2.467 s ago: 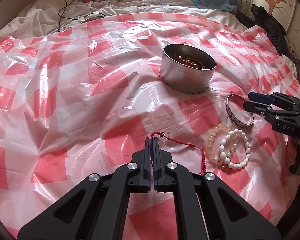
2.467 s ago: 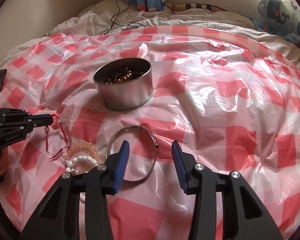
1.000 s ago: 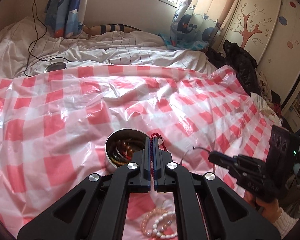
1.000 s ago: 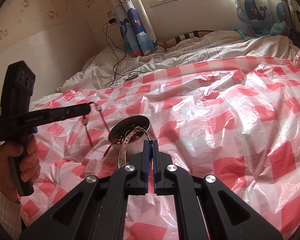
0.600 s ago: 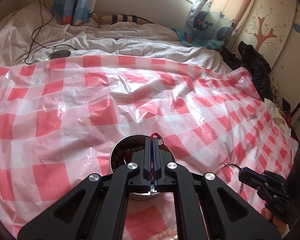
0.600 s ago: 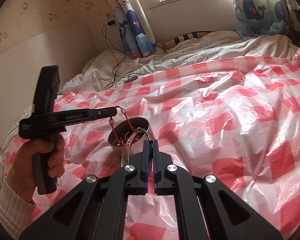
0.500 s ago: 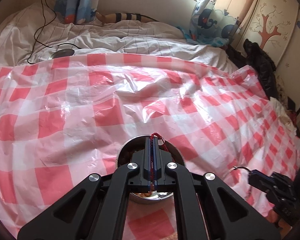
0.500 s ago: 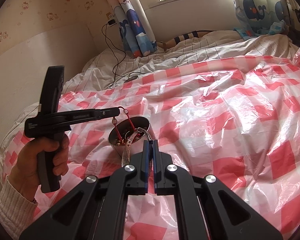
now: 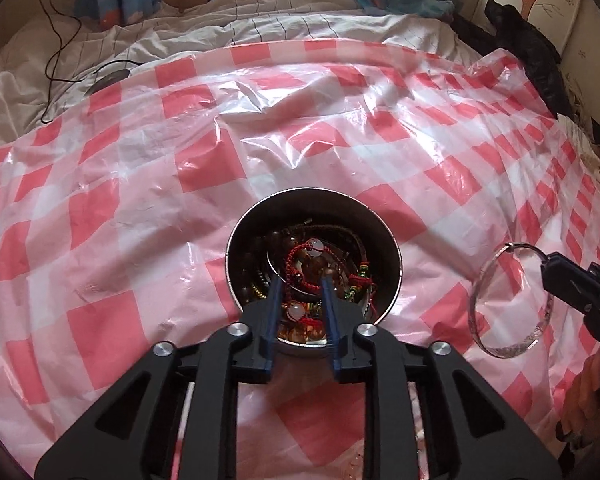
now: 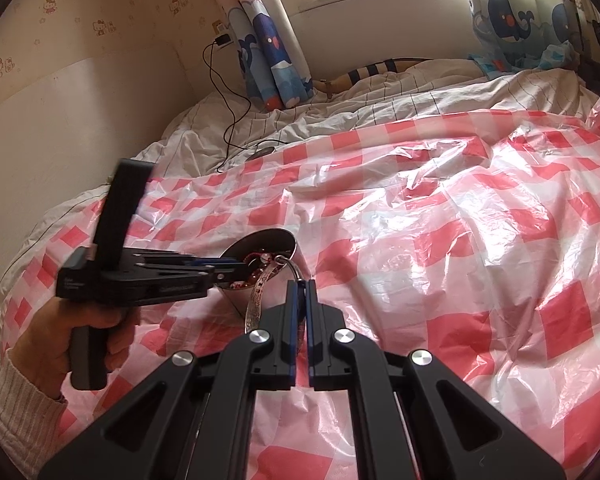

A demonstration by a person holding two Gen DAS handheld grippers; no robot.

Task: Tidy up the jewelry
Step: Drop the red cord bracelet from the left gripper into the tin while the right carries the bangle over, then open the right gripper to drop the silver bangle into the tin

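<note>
Your left gripper (image 9: 301, 280) is opening over the tin (image 9: 394, 252), red cord bracelet (image 9: 296, 258) apparently dropped inside; your right gripper (image 10: 300, 282) clamps the silver bangle (image 9: 496, 304).

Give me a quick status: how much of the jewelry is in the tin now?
Done: the metal tin holds several bracelets, and the red cord bracelet lies on top of them, under the left gripper, whose jaws are opening with nothing pinched.
In hand: the right gripper is shut on the silver bangle, held beside the tin.
Left: drop the bangle in. Pale beads show at the left view's bottom edge.
</note>
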